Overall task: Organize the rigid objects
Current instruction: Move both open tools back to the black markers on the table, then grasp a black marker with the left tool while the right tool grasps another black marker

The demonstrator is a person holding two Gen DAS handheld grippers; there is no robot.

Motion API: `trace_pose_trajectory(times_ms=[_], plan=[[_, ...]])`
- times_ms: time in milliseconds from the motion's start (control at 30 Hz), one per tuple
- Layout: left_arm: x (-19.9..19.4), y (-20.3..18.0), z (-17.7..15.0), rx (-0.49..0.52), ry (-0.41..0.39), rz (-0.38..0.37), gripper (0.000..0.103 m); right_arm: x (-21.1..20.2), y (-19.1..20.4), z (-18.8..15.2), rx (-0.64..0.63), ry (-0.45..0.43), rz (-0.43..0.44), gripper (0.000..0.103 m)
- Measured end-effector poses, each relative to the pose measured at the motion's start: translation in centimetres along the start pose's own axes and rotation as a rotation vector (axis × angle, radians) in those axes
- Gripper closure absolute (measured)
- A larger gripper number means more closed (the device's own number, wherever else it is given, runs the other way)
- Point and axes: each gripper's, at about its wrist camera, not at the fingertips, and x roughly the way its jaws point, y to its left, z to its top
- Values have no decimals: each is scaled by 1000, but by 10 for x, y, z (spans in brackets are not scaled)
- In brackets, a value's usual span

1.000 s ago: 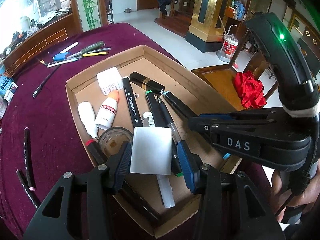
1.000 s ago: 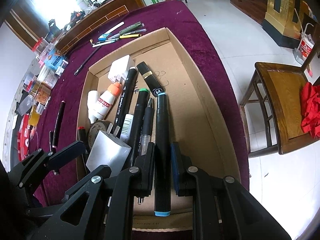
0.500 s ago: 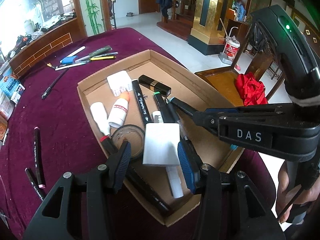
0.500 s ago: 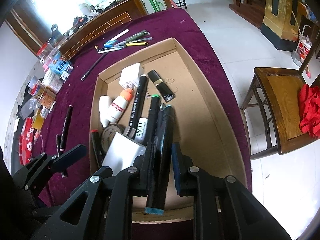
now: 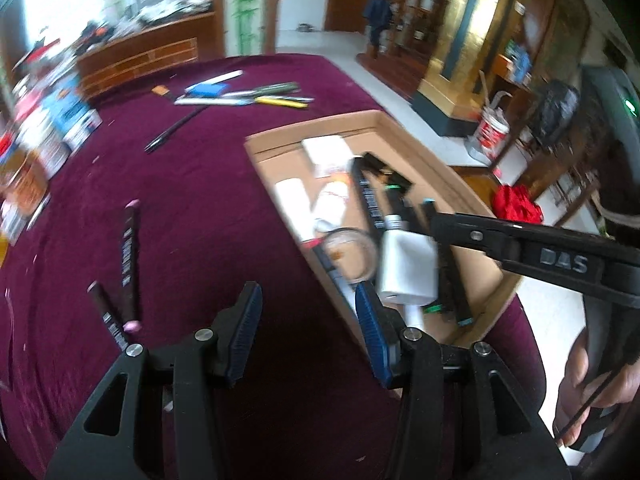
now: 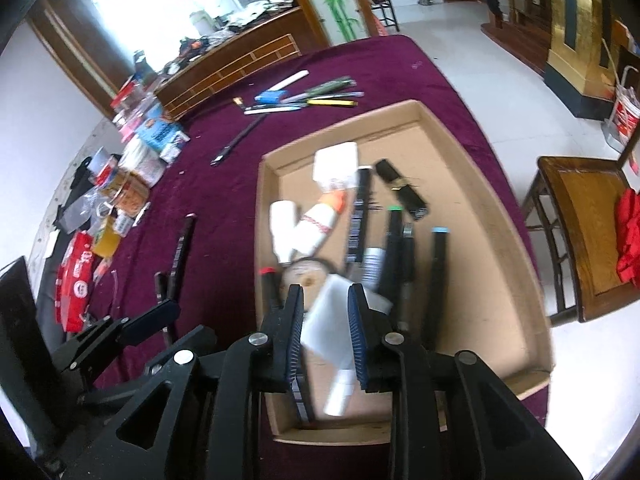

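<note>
A shallow cardboard box [image 6: 496, 216] on a purple cloth holds markers, white bottles, a roll of tape and a white block [image 6: 332, 332]. The black marker with a blue cap [image 6: 438, 276] lies in the box. My right gripper [image 6: 325, 316] is open and empty above the white block. My left gripper [image 5: 306, 320] is open and empty over the cloth, left of the box [image 5: 460, 184]. Two dark markers with pink ends [image 5: 130, 264] lie on the cloth ahead of it, to the left.
Several pens and a blue item [image 5: 244, 94] lie at the table's far side. Packets and boxes [image 6: 120, 184] crowd the left edge. A wooden chair with red cloth [image 6: 584, 224] stands right of the table. The right gripper's body [image 5: 540, 256] reaches over the box.
My right gripper let go of the blue-capped marker, which now lies in the box, and shifted left over the white block. My left gripper swung left, off the box and over the cloth.
</note>
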Motion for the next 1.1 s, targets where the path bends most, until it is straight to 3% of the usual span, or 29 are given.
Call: trace_pose_trajectory(times_ms=[200,333,433,600,867,1100], plan=[[-9,51,-18,-127,7,31,56,14,39,-10,-58,29,44,80],[-17,93,-41,-236,9,80,56,29,74,-24,-137,64,80,61],[-13,122,-56,-335,44,124,56,43,96,-34,-198,112,99,60],[-2,159,-76,-510,122,106,56,52,108,-38,-235,135,108,59],[15,154,-66,-496,153,105,56,45,95,-39,-210,129,105,59],[32,154,-57,-421,185,183,56,40,85,-35,-183,113,102,59]])
